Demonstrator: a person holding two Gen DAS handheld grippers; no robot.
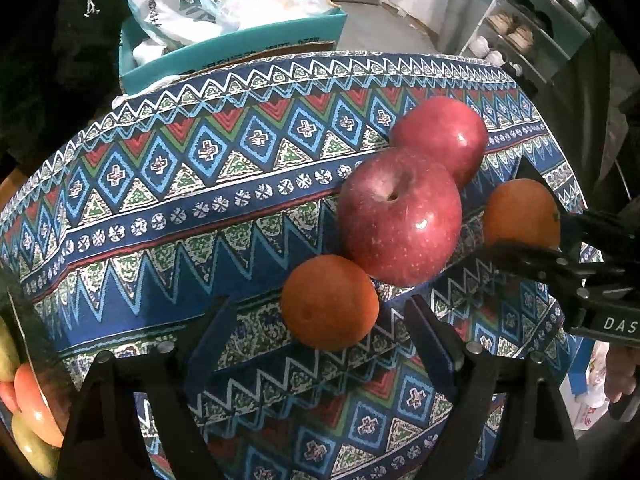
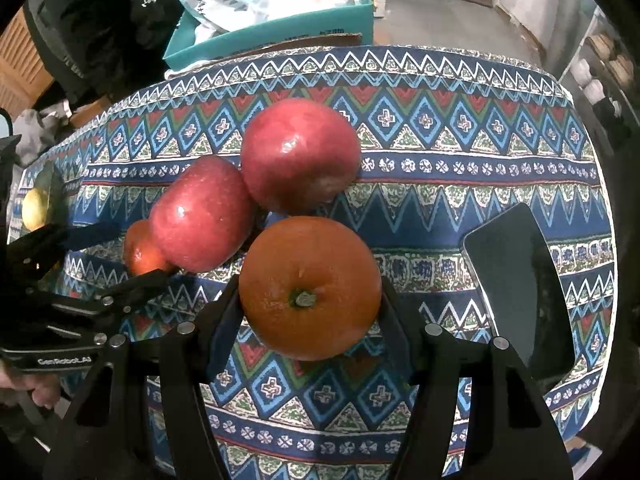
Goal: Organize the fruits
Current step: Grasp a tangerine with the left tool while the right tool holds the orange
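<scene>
Fruit on the patterned desk (image 1: 160, 216): two red apples, two oranges, bunched together.

Near apple (image 1: 400, 216) touches the far apple (image 1: 440, 140). Right gripper (image 2: 310, 300) has its fingers (image 2: 224, 320) closed against both sides of the big orange (image 2: 310, 288), right in front of the apples. Left gripper (image 1: 320, 320) is spread wide, fingers either side of the smaller orange (image 1: 330, 302) without touching it. Dark phone (image 2: 516, 276) lies on the cloth at right; more fruit (image 1: 28, 404) sits at the left edge.
</scene>
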